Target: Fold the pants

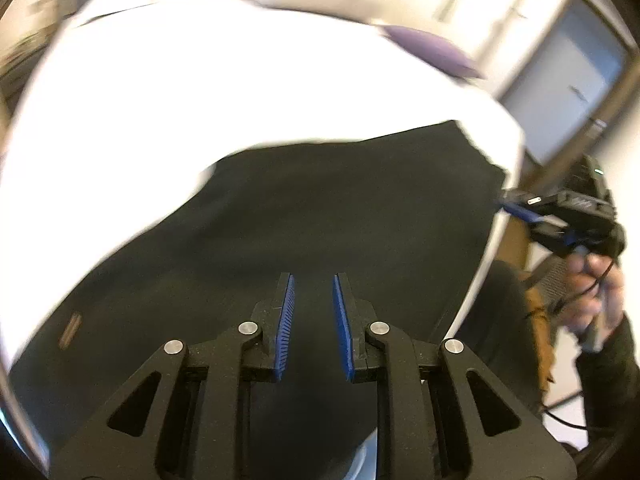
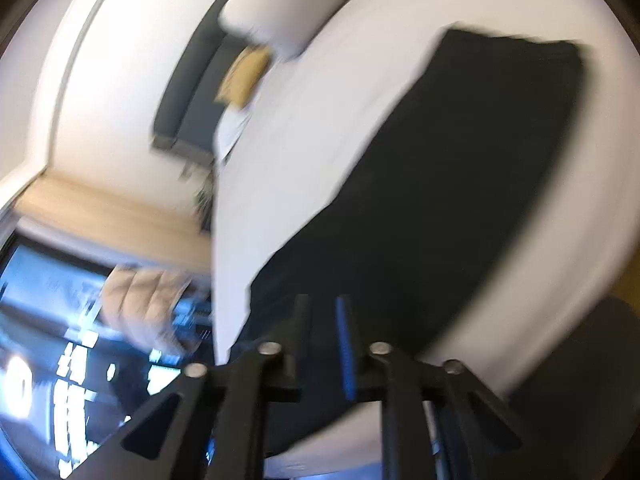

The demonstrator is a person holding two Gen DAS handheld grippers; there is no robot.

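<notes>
Black pants [image 1: 320, 216] are lying spread across the near part of a white bed [image 1: 200, 92], reaching up to its edge on the right of the left wrist view. The fabric is looking smooth and flat, matte and dark, with a long curved outline on the left where it meets the sheet and a squarer corner at the far right. A small brownish label [image 1: 70, 332] is showing near the left edge of the cloth.

The left gripper [image 1: 314, 292] is hovering over the pants with its blue-padded fingers [image 1: 286, 320] standing apart, a clear gap between them and nothing caught there.

Farther right in that view, the right gripper [image 1: 520, 210] is sitting at the bed's edge beside the pants' corner, held by the person's hand [image 1: 596, 296]; whether it is pinching cloth there is not clear.

In the blurred right wrist view, the pants [image 2: 460, 184] are running as a long dark band over the bed [image 2: 320, 112], ending in a blunt far end. The right gripper [image 2: 322, 312] is showing a narrow gap between its fingers above the near cloth, holding nothing visible.

A white pillow [image 2: 272, 20] is lying at the head.
</notes>
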